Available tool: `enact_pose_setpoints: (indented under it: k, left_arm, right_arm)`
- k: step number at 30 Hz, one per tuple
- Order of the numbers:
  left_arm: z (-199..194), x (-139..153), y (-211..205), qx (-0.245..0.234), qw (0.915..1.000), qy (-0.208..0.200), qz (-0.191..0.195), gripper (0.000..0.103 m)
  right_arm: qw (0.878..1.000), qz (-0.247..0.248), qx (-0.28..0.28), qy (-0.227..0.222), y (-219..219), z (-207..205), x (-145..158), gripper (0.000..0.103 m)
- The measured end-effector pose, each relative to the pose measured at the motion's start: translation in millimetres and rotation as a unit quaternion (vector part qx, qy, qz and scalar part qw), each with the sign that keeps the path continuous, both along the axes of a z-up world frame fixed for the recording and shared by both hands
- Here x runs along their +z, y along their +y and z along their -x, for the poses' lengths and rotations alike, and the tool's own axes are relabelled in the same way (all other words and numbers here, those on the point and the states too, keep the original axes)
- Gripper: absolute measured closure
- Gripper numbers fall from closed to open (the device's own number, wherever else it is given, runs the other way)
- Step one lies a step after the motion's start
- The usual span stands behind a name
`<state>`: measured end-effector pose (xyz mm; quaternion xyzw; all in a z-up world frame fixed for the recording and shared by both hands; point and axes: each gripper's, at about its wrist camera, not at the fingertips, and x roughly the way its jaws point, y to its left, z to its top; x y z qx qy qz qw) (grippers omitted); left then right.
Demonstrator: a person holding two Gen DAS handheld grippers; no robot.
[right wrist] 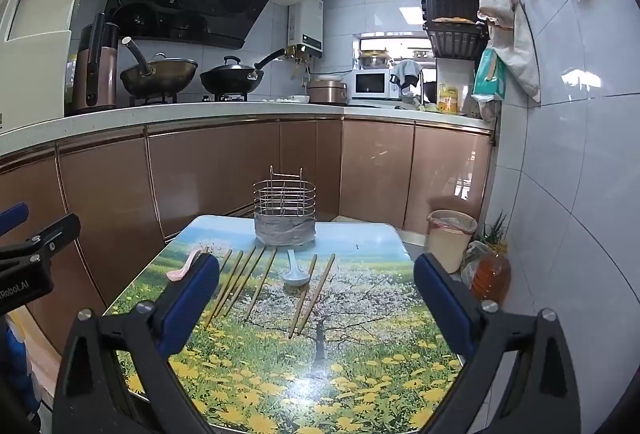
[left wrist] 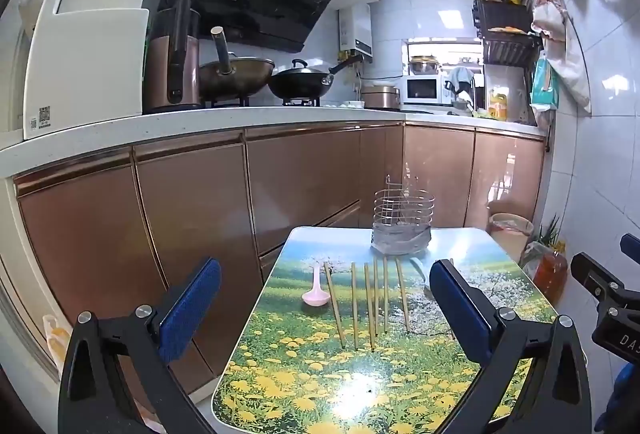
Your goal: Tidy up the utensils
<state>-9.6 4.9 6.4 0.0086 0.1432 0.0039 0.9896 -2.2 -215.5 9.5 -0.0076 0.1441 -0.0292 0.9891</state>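
Note:
A wire utensil holder [left wrist: 403, 220] [right wrist: 285, 212] with a grey wrapped base stands at the far end of a small flower-print table [left wrist: 304, 378] [right wrist: 360, 354]. Several wooden chopsticks [left wrist: 370, 304] [right wrist: 240, 280] lie side by side in front of it. A pink spoon [left wrist: 316, 292] [right wrist: 183, 269] lies at their left. A pale blue spoon [right wrist: 295, 271] lies right of them, with two more chopsticks [right wrist: 312, 294] beside it. My left gripper [left wrist: 326, 308] and my right gripper [right wrist: 316, 304] are both open and empty, held above the table's near end.
Copper-coloured cabinets [left wrist: 192, 234] under a white counter run along the left and the back. A bin [right wrist: 451, 238] and an oil bottle [right wrist: 490, 276] stand on the floor at the table's right, by the tiled wall. Woks sit on the stove [right wrist: 192, 74].

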Motion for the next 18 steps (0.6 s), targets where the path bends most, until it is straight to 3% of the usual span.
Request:
enact_pose_setpoints:
  k: [18]
  left_arm:
    - [10.5,8.5,5.5,-0.004,0.9997,-0.018,0.014,0.000]
  right_arm:
    - [1.000,0.003,-0.003,-0.016,1.1,8.3,7.6,0.004]
